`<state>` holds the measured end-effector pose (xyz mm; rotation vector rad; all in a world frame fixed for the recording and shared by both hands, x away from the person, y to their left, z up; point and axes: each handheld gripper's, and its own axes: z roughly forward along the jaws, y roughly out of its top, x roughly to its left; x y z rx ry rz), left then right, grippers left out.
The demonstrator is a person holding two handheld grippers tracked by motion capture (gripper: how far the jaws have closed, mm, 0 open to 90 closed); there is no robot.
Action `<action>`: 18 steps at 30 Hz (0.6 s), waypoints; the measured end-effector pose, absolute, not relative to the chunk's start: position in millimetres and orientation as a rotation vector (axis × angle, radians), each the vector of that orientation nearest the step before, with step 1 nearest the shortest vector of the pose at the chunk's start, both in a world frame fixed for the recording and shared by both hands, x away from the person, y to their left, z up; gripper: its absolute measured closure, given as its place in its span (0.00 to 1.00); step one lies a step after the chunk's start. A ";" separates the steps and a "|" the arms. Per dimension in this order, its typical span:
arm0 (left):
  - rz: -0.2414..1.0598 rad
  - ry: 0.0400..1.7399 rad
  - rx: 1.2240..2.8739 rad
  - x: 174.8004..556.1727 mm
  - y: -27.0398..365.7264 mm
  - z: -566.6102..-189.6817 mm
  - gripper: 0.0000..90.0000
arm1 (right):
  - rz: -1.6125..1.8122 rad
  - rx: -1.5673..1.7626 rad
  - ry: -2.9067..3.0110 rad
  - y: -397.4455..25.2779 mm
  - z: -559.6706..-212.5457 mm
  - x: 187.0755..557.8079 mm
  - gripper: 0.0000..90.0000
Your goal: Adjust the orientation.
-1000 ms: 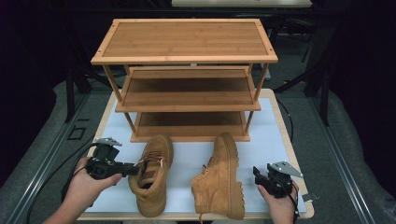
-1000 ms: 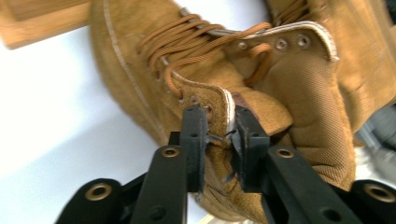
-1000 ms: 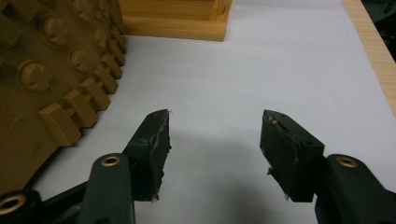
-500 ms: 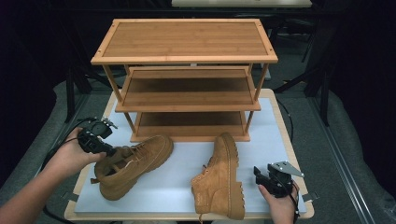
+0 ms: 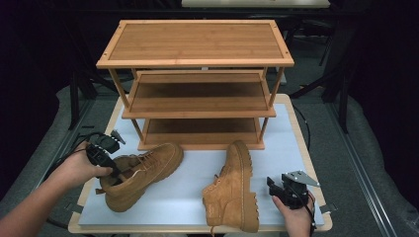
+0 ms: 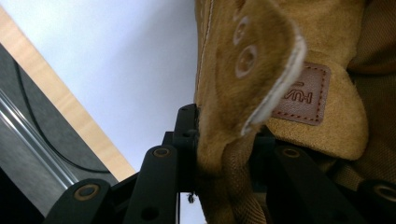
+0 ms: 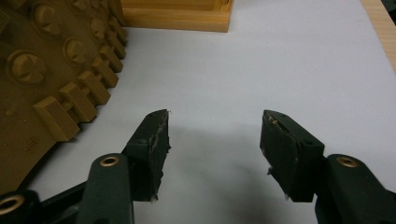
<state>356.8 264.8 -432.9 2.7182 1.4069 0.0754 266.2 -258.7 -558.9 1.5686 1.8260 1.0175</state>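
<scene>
A tan suede boot (image 5: 148, 170) lies slanted on the white mat, toe toward the foot of the wooden shoe rack (image 5: 197, 94). My left gripper (image 5: 109, 165) is shut on the boot's ankle collar; the left gripper view has the jaws pinching the suede edge (image 6: 219, 140) beside a leather label (image 6: 301, 95). A second tan boot (image 5: 232, 190) lies on its side at the front middle, its lugged sole (image 7: 42, 70) facing my right gripper (image 5: 279, 190). That gripper (image 7: 215, 135) stands open over bare mat, holding nothing.
The three-tier rack stands at the back of the white mat (image 5: 296, 148); its bottom rail (image 7: 177, 16) is just ahead of the right gripper. The table's wooden rim (image 5: 306, 148) borders the mat. Cables trail off the left side (image 5: 74, 148).
The left gripper swung its boot from pointing straight ahead to slanting, heel pulled out to the left and toe angled toward the rack. The right gripper and the other boot stayed put.
</scene>
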 end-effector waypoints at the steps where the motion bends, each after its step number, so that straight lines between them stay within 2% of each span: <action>1: 0.070 1.423 2.706 357.0 265.2 -433.2 0.80 | 1.019 1.570 1.827 -258.9 -559.0 266.3 0.47; 10: 0.077 1.442 2.690 357.2 266.5 -434.7 0.83 | 1.024 1.579 1.832 -259.5 -559.9 266.8 0.46; 15: 0.017 1.433 2.674 359.8 270.0 -433.9 0.85 | 1.010 1.576 1.839 -258.4 -560.3 267.0 0.46; 18: -0.043 1.487 2.621 362.0 274.0 -433.8 0.86 | 1.014 1.579 1.845 -258.4 -560.9 267.5 0.46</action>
